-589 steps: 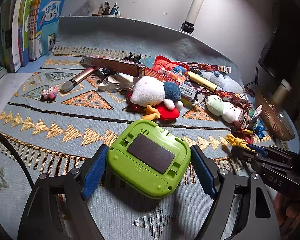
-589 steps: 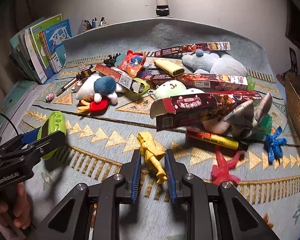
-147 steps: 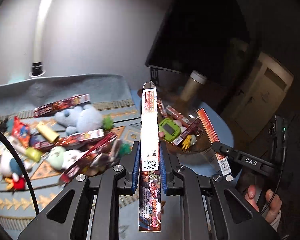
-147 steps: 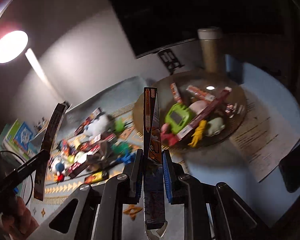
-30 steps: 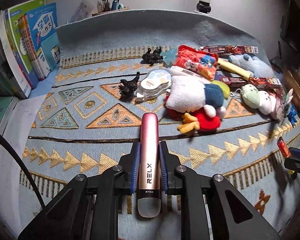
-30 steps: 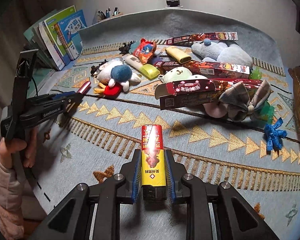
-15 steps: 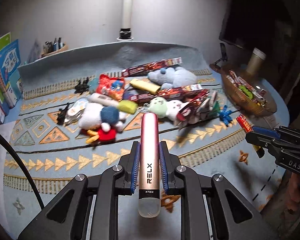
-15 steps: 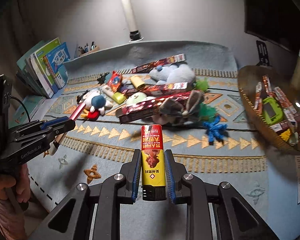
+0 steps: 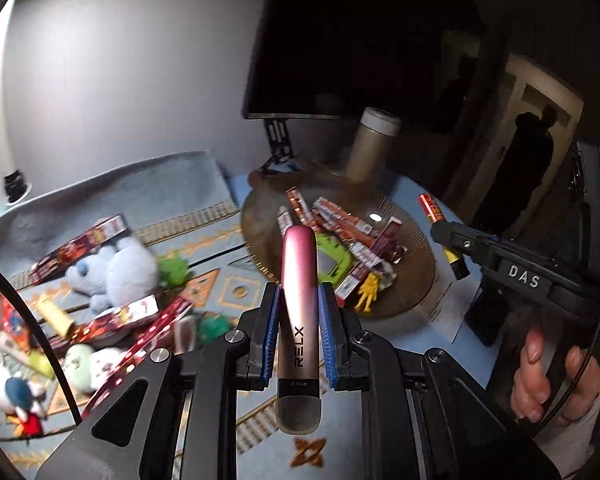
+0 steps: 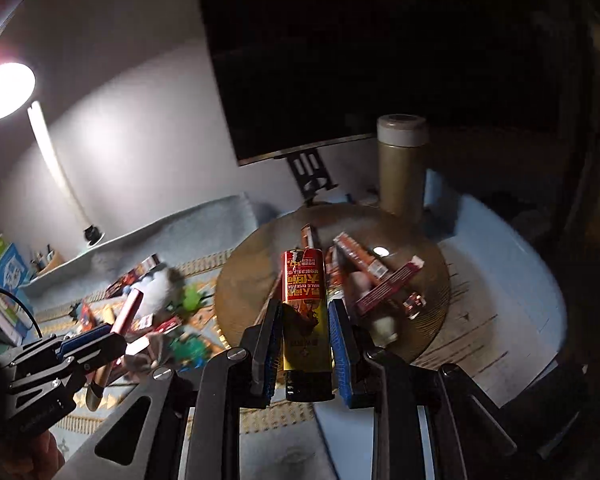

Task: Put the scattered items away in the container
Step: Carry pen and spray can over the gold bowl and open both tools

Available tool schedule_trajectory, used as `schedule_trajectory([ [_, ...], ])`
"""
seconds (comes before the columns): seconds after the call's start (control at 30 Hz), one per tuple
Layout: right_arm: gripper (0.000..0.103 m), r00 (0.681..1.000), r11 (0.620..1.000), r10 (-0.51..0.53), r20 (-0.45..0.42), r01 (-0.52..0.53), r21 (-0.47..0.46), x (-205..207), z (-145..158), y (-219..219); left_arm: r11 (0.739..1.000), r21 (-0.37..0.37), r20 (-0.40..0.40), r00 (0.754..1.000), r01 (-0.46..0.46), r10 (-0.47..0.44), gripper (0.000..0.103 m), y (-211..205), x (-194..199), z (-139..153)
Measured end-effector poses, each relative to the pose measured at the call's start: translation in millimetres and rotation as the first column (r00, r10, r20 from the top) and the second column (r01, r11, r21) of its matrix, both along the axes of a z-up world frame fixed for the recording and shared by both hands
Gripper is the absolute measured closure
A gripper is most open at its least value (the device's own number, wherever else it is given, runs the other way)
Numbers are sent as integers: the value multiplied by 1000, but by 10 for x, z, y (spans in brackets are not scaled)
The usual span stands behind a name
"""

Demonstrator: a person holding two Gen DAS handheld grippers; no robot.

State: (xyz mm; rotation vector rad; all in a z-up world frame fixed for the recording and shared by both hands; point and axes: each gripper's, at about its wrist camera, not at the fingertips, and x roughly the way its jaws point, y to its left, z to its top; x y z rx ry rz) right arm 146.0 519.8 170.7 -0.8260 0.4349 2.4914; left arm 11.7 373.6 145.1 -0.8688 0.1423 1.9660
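Above basket [image 10: 440, 280] rim, left gripper [image 9: 299, 334] jaws clamping pink vape [image 9: 298, 312], right gripper [image 10: 305, 346] jaws clamping red-yellow tube [image 10: 304, 304].

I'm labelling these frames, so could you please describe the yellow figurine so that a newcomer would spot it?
Find the round brown woven tray before the tall beige flask. At its near edge, below the green toy, lies the yellow figurine, the only small humanoid shape among flat red boxes.

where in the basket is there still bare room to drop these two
The woven basket is bare along its near-right side, beside the paper sheet, and along its far rim by the tan tumbler. Its middle is crowded with red boxes and the green toy.
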Motion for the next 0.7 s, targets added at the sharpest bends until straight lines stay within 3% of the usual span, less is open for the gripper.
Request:
schedule_trajectory([
  [0.13, 81, 999, 998, -31, -7, 31, -55, -210, -80, 344, 998, 51, 52, 997, 46, -48, 86, 554, -197, -91],
  [0.2, 80, 998, 997, -55, -22, 54, -60, -278, -130, 448, 998, 60, 111, 993, 30, -37, 71, 721, -326, -187],
  [0.3, 75, 998, 995, -69, -7, 69, -68, -317, -197, 544, 997, 74, 194, 981, 7, -21, 71, 797, -475, -298],
  [0.4, 66, 998, 995, -47, -30, 45, -90, -246, -216, 528, 997, 79, 206, 978, 5, -21, 71, 699, -466, -324],
  [0.57, 65, 999, 996, 10, -47, -14, -91, -134, -157, 303, 993, 116, 235, 972, -7, -21, 71, 361, -404, -261],
  [0.7, 61, 988, 983, 112, -102, -125, -134, -15, -98, -92, 985, 167, 225, 974, -47, 8, 70, -172, -252, -151],
])
